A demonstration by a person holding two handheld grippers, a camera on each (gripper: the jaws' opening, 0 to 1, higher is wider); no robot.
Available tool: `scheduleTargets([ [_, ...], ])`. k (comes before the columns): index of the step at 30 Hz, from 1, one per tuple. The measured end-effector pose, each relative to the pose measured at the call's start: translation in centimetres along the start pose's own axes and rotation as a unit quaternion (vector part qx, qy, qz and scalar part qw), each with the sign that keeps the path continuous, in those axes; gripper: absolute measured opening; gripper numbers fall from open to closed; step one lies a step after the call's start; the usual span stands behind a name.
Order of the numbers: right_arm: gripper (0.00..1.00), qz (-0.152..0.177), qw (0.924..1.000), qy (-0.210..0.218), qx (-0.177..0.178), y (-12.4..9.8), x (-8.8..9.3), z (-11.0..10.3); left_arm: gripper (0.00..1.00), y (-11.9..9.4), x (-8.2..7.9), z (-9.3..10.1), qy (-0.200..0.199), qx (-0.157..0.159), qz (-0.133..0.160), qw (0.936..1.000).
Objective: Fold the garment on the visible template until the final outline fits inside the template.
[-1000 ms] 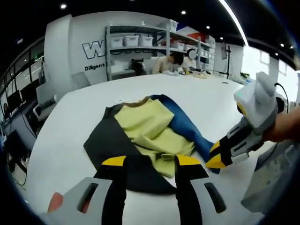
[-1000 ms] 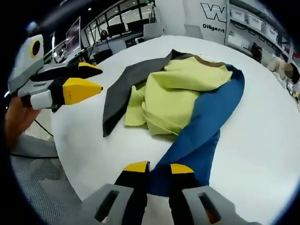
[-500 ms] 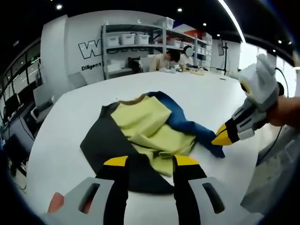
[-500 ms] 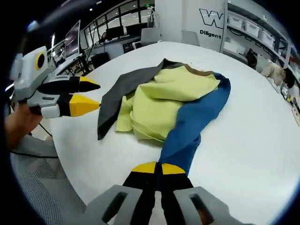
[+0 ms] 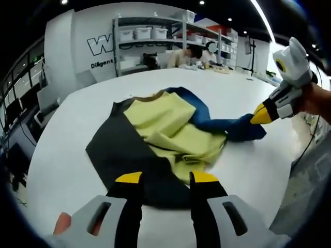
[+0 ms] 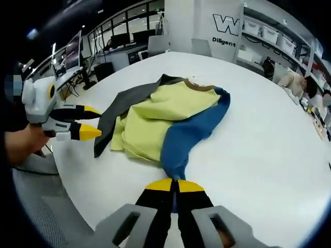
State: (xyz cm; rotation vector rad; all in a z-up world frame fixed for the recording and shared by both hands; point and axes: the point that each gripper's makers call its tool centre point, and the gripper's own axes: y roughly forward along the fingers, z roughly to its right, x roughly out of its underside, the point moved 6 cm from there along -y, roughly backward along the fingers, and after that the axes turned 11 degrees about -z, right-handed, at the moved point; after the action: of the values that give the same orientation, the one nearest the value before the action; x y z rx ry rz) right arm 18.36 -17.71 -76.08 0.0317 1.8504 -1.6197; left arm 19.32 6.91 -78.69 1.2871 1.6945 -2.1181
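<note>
A white tabletop (image 5: 62,150) stretches toward a wall bearing large letters (image 5: 99,45). Metal shelving (image 5: 150,44) beside it holds white bins (image 5: 143,33). A seated person (image 5: 182,56) works at the far edge. Monitors (image 6: 72,47) and office chairs (image 6: 153,47) stand beyond.

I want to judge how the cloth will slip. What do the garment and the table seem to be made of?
The garment looks like soft, matte knit or fleece fabric in yellow, blue and dark grey panels; it bunches into loose folds and its blue sleeve drapes limply from the shut right tool. The table looks like a smooth, hard white top, possibly laminate; its faint sheen suggests so.
</note>
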Motion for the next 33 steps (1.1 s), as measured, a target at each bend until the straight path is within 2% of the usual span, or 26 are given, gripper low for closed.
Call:
scheduleTargets([
  [10, 0.00, 0.028, 0.9986, 0.039, 0.024, -2.0, -0.2, 4.3, 0.32, 0.7, 0.9, 0.2, 0.003, 0.007, -0.021, 0.9998],
  [20, 0.00, 0.081, 0.9906, 0.098, 0.051, -4.6, -1.7, 8.8, 0.32, 1.2, 1.5, 0.3, 0.001, 0.011, -0.035, 0.9993],
  [33, 0.00, 0.111, 0.9820, 0.133, 0.076, -6.1, -2.3, 12.0, 0.32, 2.1, 2.5, -0.4, -0.013, 0.008, -0.054, 0.9984],
])
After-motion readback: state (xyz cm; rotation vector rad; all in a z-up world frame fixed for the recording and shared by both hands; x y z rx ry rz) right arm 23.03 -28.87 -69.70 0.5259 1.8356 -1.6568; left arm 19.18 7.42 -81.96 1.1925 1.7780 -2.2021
